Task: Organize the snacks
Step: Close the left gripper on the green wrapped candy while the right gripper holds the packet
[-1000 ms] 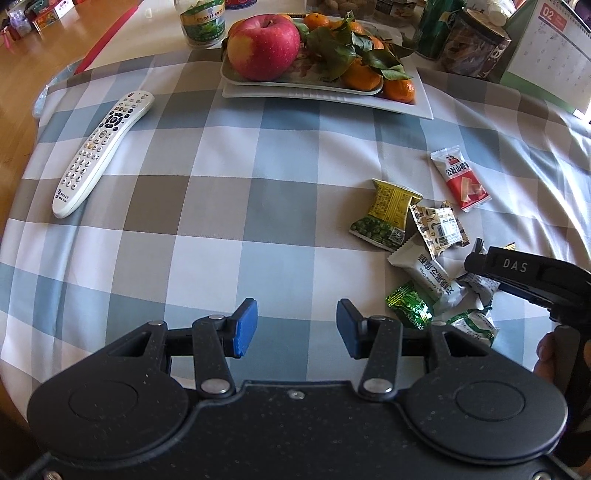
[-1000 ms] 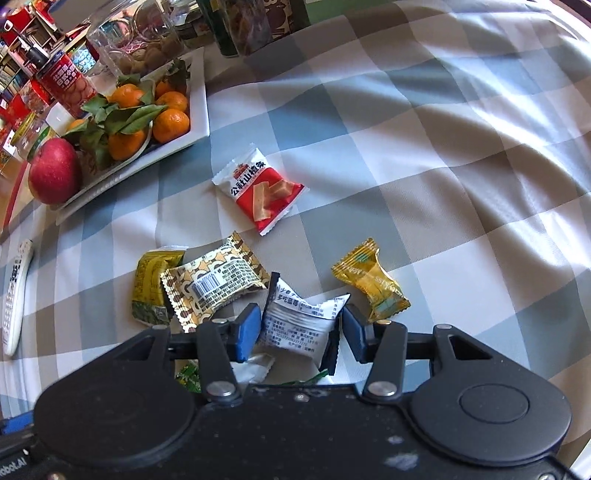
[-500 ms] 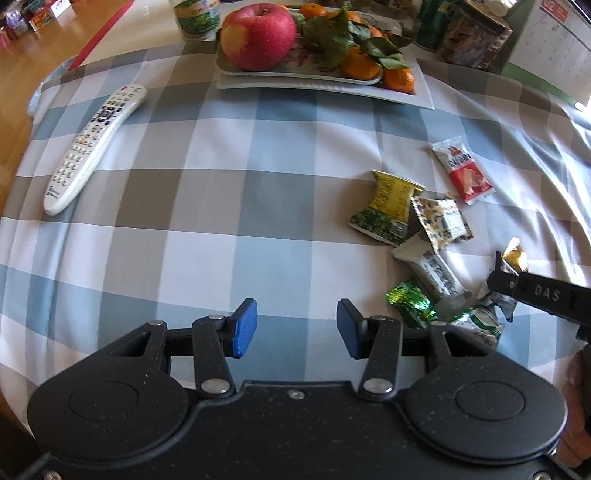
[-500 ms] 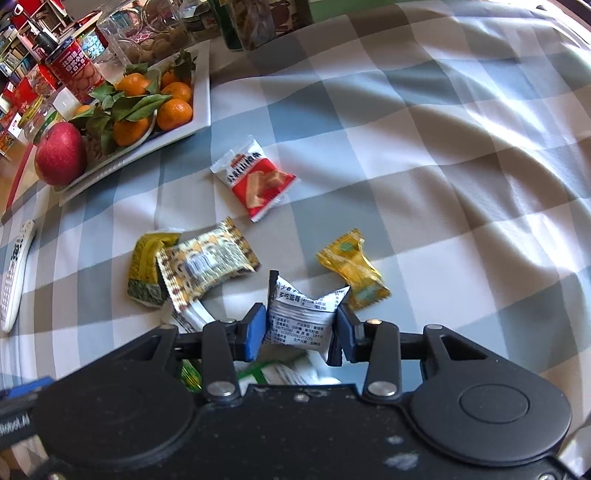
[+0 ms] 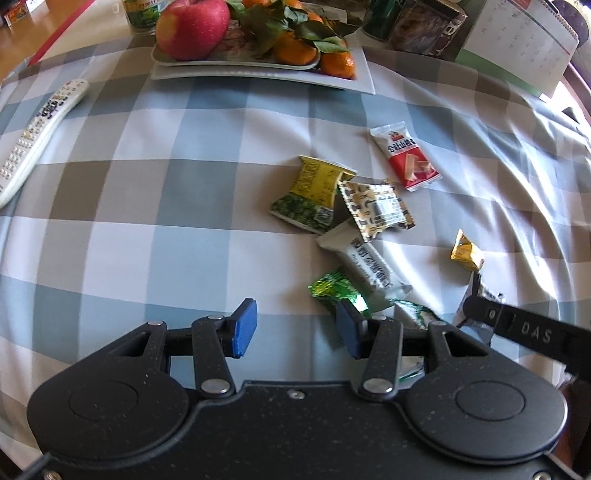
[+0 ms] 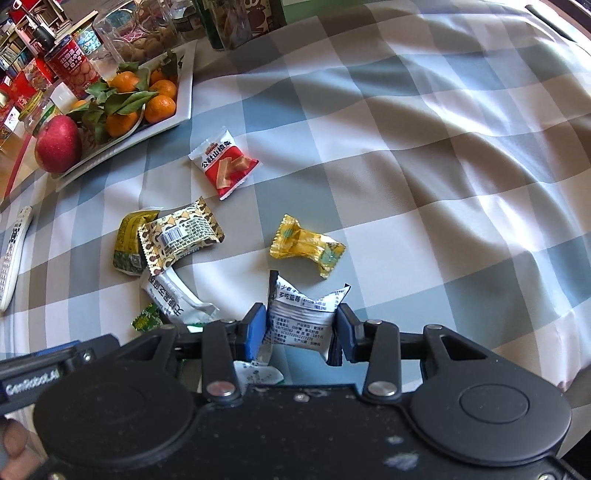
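Small snack packets lie scattered on a checked tablecloth. My right gripper point(image 6: 301, 332) is shut on a white packet with dark print point(image 6: 301, 321), held just above the cloth. Beyond it lie a yellow candy point(image 6: 306, 245), a red and white packet point(image 6: 223, 164), a brown patterned packet point(image 6: 181, 234) and a white bar point(image 6: 170, 295). My left gripper point(image 5: 295, 328) stands open over bare cloth, nothing between its fingers. A green foil candy point(image 5: 334, 290) lies just beyond its right finger. The yellow-green pea packet point(image 5: 312, 194) and the white bar point(image 5: 364, 262) lie farther out.
A white tray point(image 5: 258, 74) with an apple point(image 5: 192, 27) and tangerines stands at the far edge; jars and a desk calendar point(image 5: 517, 40) stand behind it. A white remote point(image 5: 33, 136) lies at the left. The right gripper's black body point(image 5: 524, 332) enters the left view.
My right gripper closed on the white packet and lifted it slightly, drawing back from the pile. My left gripper moved toward the snacks, still open; the green candy now sits by its right finger.
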A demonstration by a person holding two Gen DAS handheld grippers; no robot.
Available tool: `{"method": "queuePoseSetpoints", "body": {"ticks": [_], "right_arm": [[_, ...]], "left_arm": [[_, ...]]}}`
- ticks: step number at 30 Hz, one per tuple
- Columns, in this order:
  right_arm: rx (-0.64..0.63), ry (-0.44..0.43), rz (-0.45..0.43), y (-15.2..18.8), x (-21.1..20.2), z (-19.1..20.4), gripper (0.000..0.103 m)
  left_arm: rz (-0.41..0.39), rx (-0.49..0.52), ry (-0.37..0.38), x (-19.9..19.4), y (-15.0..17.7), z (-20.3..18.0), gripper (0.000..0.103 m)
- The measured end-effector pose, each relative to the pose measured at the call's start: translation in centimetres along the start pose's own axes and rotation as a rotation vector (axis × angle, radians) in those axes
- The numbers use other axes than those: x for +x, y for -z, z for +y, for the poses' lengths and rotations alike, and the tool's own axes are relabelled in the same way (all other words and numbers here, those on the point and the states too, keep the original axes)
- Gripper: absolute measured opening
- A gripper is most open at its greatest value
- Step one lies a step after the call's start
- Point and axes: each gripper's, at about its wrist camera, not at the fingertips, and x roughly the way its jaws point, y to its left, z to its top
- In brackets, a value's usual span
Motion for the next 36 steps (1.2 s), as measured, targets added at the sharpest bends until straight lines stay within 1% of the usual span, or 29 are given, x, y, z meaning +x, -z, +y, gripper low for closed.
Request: {"method": "queuePoseSetpoints", "body": {"ticks": [3, 8, 12, 18, 23, 26, 28, 29, 34, 36], "right_arm": [[0.013, -0.013, 0.006, 0.2, -0.2, -0.3, 0.042], [0.023, -0.029, -0.001, 0.2, -0.6, -0.6, 0.042], [0.033, -0.040, -0.008, 0.3, -1.1, -0.9, 0.042], [0.044, -0.043, 0.001, 0.4, -0.9, -1.3, 0.042], [0.034, -0.043, -0.002, 0.5, -1.0, -1.2, 0.042], [0.030, -0.044, -0.001, 0.6, -0.9, -1.1, 0.042], [0.027, -0.044, 0.001, 0.6, -0.8, -1.1, 0.042], [0.026, -0.043, 0.003, 0.6, -0.8, -1.0, 0.042], [0.023, -0.046, 0.006, 0.6, -0.7, -1.1, 0.042], [0.022, -0.048, 0.004, 0.6, -0.8, -1.0, 0.042]], "left_arm": [[0.017, -0.007, 0.007, 0.8, -0.2, -0.7, 0.055], [0.019, 0.001, -0.027, 2.1, -0.2, -2.1, 0.055], [0.031, -0.013, -0.009, 2.9, -0.4, -2.8, 0.055], [0.040, 0.005, -0.035, 3.7, -0.3, -3.4, 0.056], [0.049, -0.022, -0.043, 3.7, -0.3, -2.3, 0.056], [0.052, -0.037, -0.073, 3.5, -0.4, -1.1, 0.057], [0.056, -0.052, -0.080, 3.4, -0.4, -0.2, 0.056], [0.059, -0.060, -0.098, 3.3, -0.4, 0.2, 0.056], [0.030, -0.077, -0.140, 2.8, -0.6, 1.9, 0.055], [0.020, -0.073, -0.131, 2.7, -0.9, 1.8, 0.055]]}}
